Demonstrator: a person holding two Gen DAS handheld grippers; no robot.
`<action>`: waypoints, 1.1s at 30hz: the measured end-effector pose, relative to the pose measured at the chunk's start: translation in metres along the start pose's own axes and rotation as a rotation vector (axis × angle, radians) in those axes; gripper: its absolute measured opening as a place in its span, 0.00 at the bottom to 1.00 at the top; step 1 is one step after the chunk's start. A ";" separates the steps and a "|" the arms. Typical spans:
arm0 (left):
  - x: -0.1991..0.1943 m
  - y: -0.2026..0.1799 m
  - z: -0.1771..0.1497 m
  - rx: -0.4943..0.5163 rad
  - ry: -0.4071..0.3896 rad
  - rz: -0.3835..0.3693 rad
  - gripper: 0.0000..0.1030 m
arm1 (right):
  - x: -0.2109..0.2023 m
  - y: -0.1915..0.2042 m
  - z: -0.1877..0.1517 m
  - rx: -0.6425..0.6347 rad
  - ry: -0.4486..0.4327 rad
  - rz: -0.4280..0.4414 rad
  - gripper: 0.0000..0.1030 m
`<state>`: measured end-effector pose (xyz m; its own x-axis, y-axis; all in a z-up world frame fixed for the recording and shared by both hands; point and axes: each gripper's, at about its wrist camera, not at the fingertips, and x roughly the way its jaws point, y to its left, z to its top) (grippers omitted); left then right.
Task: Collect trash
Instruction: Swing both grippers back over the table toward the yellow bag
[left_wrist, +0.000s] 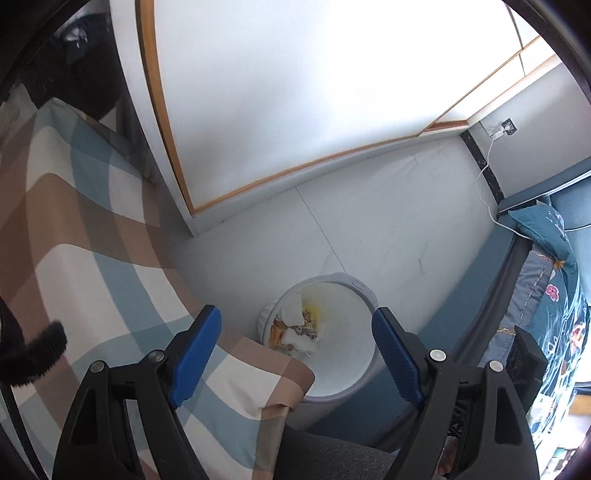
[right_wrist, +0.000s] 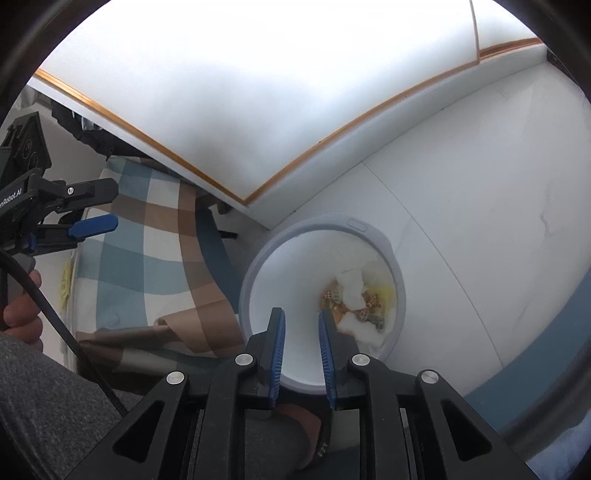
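White bin (right_wrist: 258, 280) sits right under the narrow, empty right gripper (right_wrist: 302, 325), so I'd lift straight clear; left gripper (left_wrist: 295, 325) is wide, empty.
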<state>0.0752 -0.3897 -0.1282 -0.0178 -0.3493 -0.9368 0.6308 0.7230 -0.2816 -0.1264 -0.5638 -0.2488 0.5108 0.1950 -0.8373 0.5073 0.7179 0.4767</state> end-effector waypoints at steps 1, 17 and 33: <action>-0.009 -0.001 -0.002 0.009 -0.033 0.020 0.79 | -0.004 0.001 0.001 0.002 -0.009 0.003 0.25; -0.112 0.028 -0.042 -0.056 -0.327 0.128 0.79 | -0.070 0.053 0.006 -0.078 -0.153 -0.029 0.59; -0.221 0.100 -0.103 -0.209 -0.583 0.253 0.79 | -0.140 0.201 0.014 -0.356 -0.366 0.022 0.80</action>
<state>0.0624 -0.1795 0.0292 0.5699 -0.3763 -0.7305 0.3962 0.9047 -0.1569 -0.0861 -0.4560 -0.0315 0.7610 0.0115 -0.6487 0.2583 0.9118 0.3192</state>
